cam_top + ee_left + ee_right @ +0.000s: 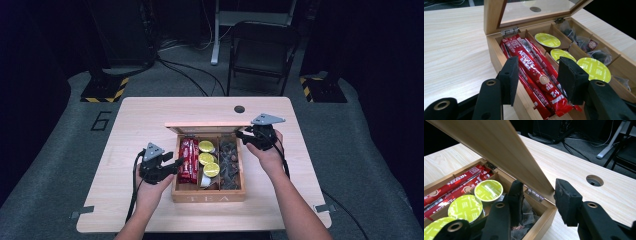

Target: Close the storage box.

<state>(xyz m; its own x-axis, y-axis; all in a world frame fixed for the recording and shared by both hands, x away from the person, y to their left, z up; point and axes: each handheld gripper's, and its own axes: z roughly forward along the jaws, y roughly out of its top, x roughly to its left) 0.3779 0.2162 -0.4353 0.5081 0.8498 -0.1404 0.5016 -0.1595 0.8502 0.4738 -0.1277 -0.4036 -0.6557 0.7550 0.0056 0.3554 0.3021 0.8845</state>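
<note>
High view: my left claw (176,164) gapes at the tea box's (208,197) left wall, centre frame on the worktop (135,120).
Sachets (534,72): directly ahead, long axis running away from me.
Right claw (537,195): spread astride the raised lid's (499,150) edge.
Count: three green capsules (207,146), several sachets.

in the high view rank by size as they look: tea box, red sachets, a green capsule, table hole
1. tea box
2. red sachets
3. green capsule and table hole look about alike, so I leave them unranked.
</note>
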